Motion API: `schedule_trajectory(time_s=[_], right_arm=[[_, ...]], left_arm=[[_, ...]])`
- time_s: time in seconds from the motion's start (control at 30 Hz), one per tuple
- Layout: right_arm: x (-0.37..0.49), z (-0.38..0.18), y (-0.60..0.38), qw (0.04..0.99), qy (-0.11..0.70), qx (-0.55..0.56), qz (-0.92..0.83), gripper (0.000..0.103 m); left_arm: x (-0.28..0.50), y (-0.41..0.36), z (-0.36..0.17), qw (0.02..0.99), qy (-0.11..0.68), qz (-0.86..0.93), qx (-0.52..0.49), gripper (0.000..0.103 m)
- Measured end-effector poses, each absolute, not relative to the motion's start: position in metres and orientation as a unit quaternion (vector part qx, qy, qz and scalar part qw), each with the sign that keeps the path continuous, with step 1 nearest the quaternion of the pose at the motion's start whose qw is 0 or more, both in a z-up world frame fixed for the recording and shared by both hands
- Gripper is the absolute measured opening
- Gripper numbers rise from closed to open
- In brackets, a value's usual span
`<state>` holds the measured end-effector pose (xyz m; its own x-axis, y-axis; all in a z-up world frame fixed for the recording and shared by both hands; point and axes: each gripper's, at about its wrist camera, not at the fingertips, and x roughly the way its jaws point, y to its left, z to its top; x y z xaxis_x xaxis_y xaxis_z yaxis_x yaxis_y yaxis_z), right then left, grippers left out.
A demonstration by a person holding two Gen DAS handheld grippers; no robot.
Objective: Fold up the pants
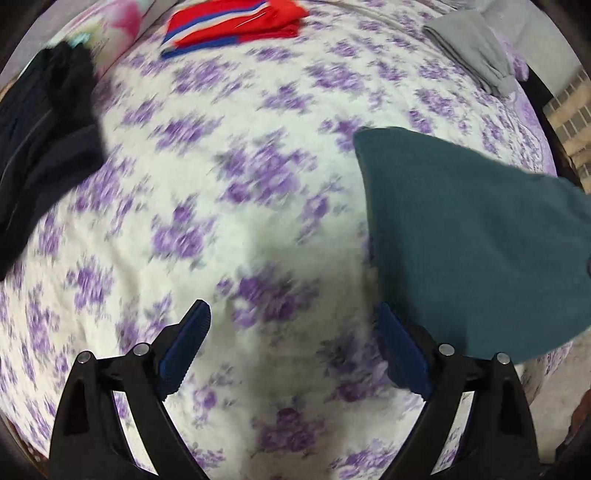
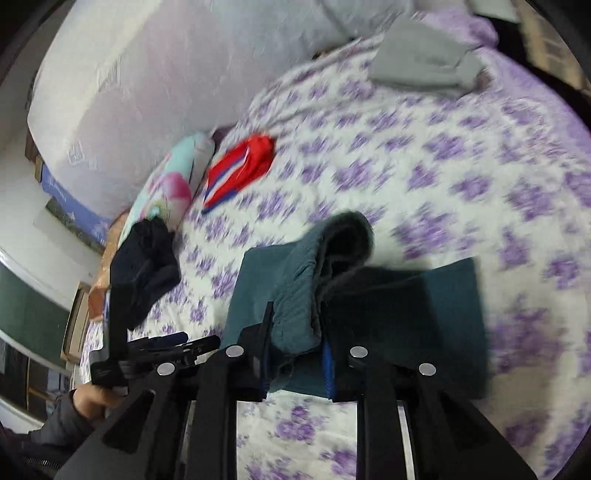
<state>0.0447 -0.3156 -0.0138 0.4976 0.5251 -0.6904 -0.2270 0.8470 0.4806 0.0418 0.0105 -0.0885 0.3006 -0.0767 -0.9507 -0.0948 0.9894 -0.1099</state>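
Note:
The teal pants (image 2: pixel 406 306) lie on a bed with a purple-flowered cover (image 2: pixel 443 177). My right gripper (image 2: pixel 295 332) is shut on a bunched edge of the teal pants, lifted off the rest of the cloth, with the fold curling up ahead of the fingers. In the left wrist view the teal pants (image 1: pixel 461 240) hang in from the right. My left gripper (image 1: pixel 291 325) stands open above bare bed cover (image 1: pixel 221 206), with nothing between its blue pads, just left of the teal cloth. The left gripper (image 2: pixel 162 343) also shows at the lower left of the right wrist view, held by a hand (image 2: pixel 92 400).
A folded red, blue and white garment (image 1: pixel 236 26) lies at the far side of the bed. A dark garment (image 1: pixel 40 140) is heaped at the left, next to a flowered pillow (image 2: pixel 170 181). Folded grey clothing (image 2: pixel 424 62) rests at the far right. A pale wall (image 2: pixel 147 74) runs behind.

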Motion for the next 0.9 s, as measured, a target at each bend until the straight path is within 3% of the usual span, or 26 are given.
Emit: schedule_trajectory(time_s=[0.13, 0.2, 0.27, 0.3, 0.37, 0.4, 0.67, 0.8, 0.9], right_arm=[[0.039, -0.044, -0.365, 0.856, 0.472, 0.156, 0.14, 0.024], [0.045, -0.084, -0.384, 0.843, 0.507, 0.15, 0.097, 0.045], [0.053, -0.116, -0.392, 0.809, 0.562, 0.157, 0.075, 0.049], [0.052, -0.113, -0.396, 0.814, 0.551, 0.166, 0.079, 0.051], [0.051, -0.097, -0.404, 0.829, 0.525, 0.177, 0.079, 0.07], [0.052, -0.091, -0.409, 0.835, 0.515, 0.178, 0.078, 0.073], [0.085, -0.101, -0.409, 0.824, 0.515, 0.215, 0.095, 0.073], [0.096, -0.118, -0.386, 0.812, 0.536, 0.205, 0.106, 0.075], [0.096, -0.117, -0.375, 0.812, 0.543, 0.177, 0.115, 0.075]], left_arm=[[0.054, -0.018, -0.095, 0.802, 0.596, -0.017, -0.037, 0.089], [0.06, -0.035, -0.105, 0.798, 0.602, -0.033, -0.019, 0.089], [0.064, -0.052, -0.119, 0.79, 0.612, -0.031, 0.026, 0.089], [0.065, -0.057, -0.12, 0.79, 0.611, -0.03, 0.041, 0.089], [0.066, -0.059, -0.116, 0.793, 0.607, -0.033, 0.049, 0.089], [0.068, -0.056, -0.114, 0.791, 0.61, -0.035, 0.04, 0.089], [0.094, -0.045, -0.096, 0.788, 0.612, -0.046, -0.05, 0.089], [0.112, -0.066, -0.123, 0.744, 0.66, -0.085, -0.06, 0.09], [0.116, -0.074, -0.128, 0.75, 0.655, -0.073, -0.06, 0.09]])
